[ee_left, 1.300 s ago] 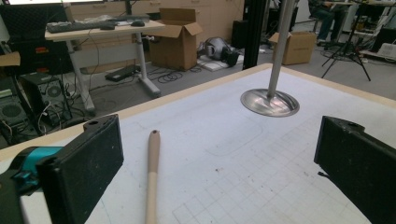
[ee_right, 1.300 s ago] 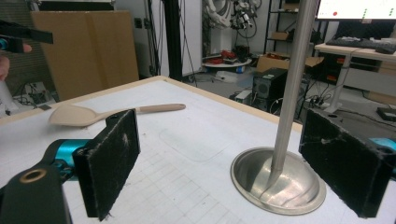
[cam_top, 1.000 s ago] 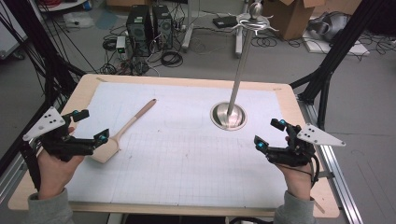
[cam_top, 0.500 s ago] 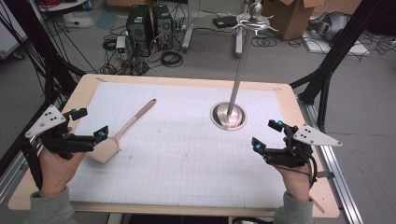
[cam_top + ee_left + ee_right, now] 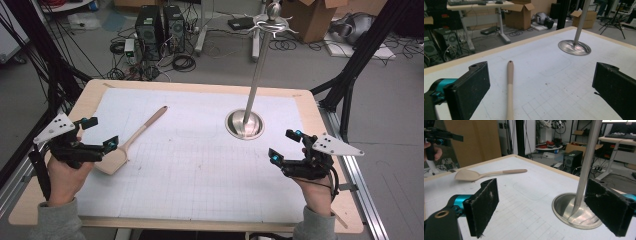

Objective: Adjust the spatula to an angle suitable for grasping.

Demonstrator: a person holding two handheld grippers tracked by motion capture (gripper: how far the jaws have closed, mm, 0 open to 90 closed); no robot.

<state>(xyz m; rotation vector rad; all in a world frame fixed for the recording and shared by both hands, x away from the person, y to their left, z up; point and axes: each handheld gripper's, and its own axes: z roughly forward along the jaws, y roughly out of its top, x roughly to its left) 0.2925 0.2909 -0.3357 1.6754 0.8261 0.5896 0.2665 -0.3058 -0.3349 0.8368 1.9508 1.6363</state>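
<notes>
A beige wooden spatula [image 5: 131,140] lies on the white grid mat [image 5: 200,170] at the left, blade toward the front. Its handle [image 5: 510,82] runs between the jaws in the left gripper view, and the whole spatula [image 5: 484,173] shows in the right gripper view. My left gripper [image 5: 100,134] is open just left of the blade, a little above the mat, holding nothing. A metal stand [image 5: 255,75] with a round base [image 5: 244,124] rises at the centre right, its pole [image 5: 586,162] close ahead of the right jaws. My right gripper [image 5: 285,145] is open, in front of and right of the base.
The wooden table edge [image 5: 200,88] frames the mat. Hooks [image 5: 272,21] spread from the stand's top. Behind the table the floor holds computer towers [image 5: 159,25], cables and cardboard boxes [image 5: 312,15]. Black frame posts [image 5: 360,55] stand at both sides.
My left gripper has edged back toward the person, staying beside the spatula blade. My right gripper has shifted slightly left and forward. Both stay open.
</notes>
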